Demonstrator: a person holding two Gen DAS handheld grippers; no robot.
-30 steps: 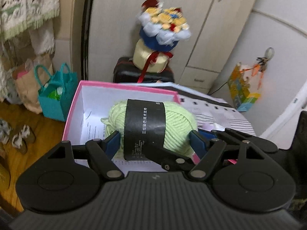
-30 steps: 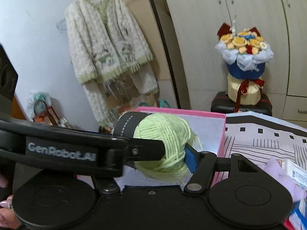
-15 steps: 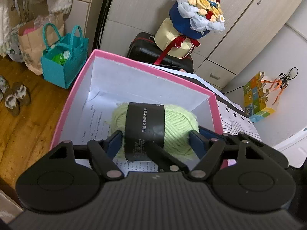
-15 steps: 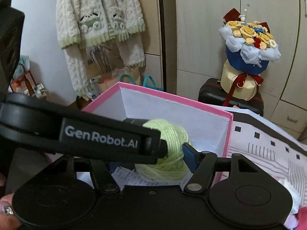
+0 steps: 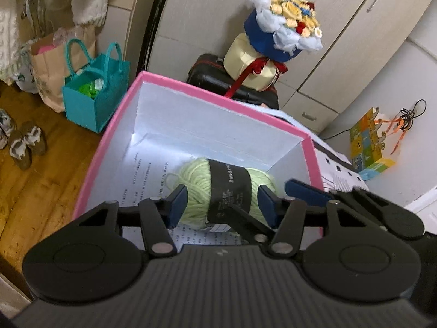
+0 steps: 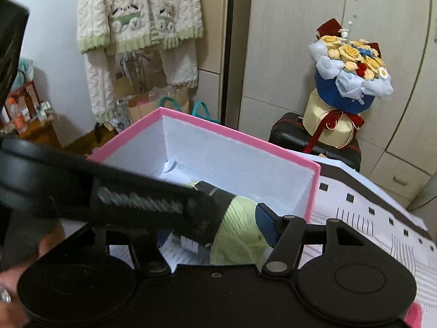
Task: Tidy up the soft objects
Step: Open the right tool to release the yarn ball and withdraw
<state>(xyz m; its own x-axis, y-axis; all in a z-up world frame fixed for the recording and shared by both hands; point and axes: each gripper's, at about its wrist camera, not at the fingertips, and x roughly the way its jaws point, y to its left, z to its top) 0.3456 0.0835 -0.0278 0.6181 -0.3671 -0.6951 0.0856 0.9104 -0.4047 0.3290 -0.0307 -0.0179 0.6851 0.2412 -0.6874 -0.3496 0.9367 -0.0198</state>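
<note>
A light green yarn ball [image 5: 196, 188] with a black label sits low inside the pink box [image 5: 218, 104], over printed paper. My left gripper [image 5: 222, 190] has a blue pad on each end of the ball, and its jaws are closing tighter on it. My right gripper [image 6: 215, 207] comes in from the right. One of its fingers [image 5: 245, 218] lies across the label's front, and its other blue pad shows behind the ball. In the right wrist view that pad touches the yarn ball [image 6: 240, 232]. One of the left fingers [image 6: 136, 199] hides the right gripper's other fingertip. The right jaws are closing slightly.
The pink box [image 6: 245, 140] rests on a patterned sheet [image 6: 368, 218]. Beyond it a bouquet [image 5: 284, 35] stands on a dark suitcase [image 5: 218, 79] by the wardrobe. A teal bag [image 5: 92, 101] and slippers [image 5: 27, 145] are on the wooden floor at left. A hand [image 6: 46, 246] shows at lower left.
Both grippers carried the yarn ball from above the rim down into the box. The left jaws have narrowed on it, and both views have rolled.
</note>
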